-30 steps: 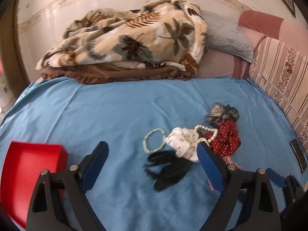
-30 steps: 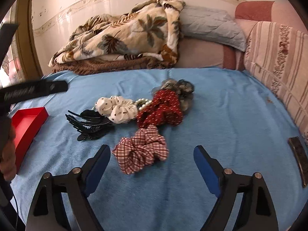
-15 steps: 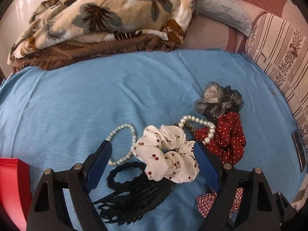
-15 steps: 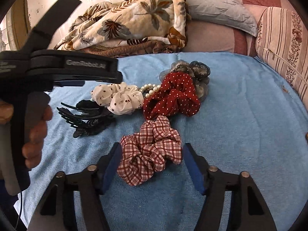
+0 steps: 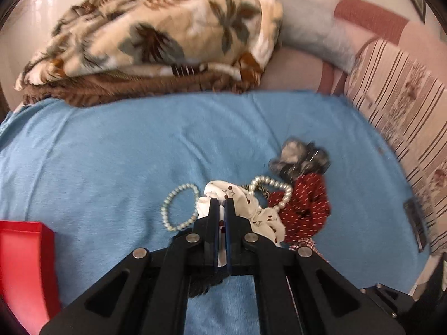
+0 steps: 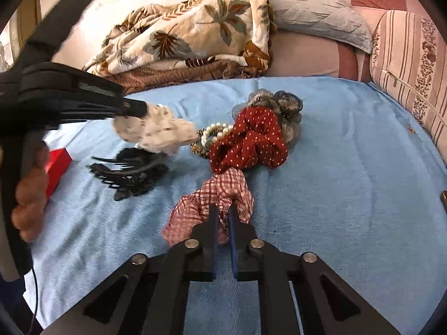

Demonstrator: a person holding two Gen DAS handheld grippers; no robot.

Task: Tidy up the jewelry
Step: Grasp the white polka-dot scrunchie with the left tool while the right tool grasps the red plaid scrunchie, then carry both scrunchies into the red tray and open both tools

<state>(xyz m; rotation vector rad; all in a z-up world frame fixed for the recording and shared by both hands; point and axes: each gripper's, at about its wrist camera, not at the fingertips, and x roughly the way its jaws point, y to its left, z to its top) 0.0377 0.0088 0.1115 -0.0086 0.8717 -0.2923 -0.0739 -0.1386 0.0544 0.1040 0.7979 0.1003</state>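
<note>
My left gripper [image 5: 221, 203] is shut on the white dotted scrunchie [image 5: 251, 209] and holds it above the blue sheet; it also shows in the right wrist view [image 6: 156, 131]. My right gripper [image 6: 223, 209] is shut on the red checked scrunchie [image 6: 215, 198]. A small pearl bracelet [image 5: 178, 209], a larger pearl bracelet [image 5: 272, 189], a red dotted scrunchie [image 6: 248, 142], a grey scrunchie [image 6: 282, 103] and black hair clips [image 6: 128, 173] lie on the sheet. A red box [image 5: 25, 268] stands at the left.
A folded leaf-print blanket [image 5: 156, 42] and pillows [image 6: 315, 19] lie at the back. A striped cushion [image 5: 399, 111] lines the right side. A dark flat object [image 5: 416, 223] lies at the right edge of the blue sheet [image 5: 111, 153].
Both grippers have closed: the left on the white dotted scrunchie, now raised off the sheet, the right on the red checked scrunchie.
</note>
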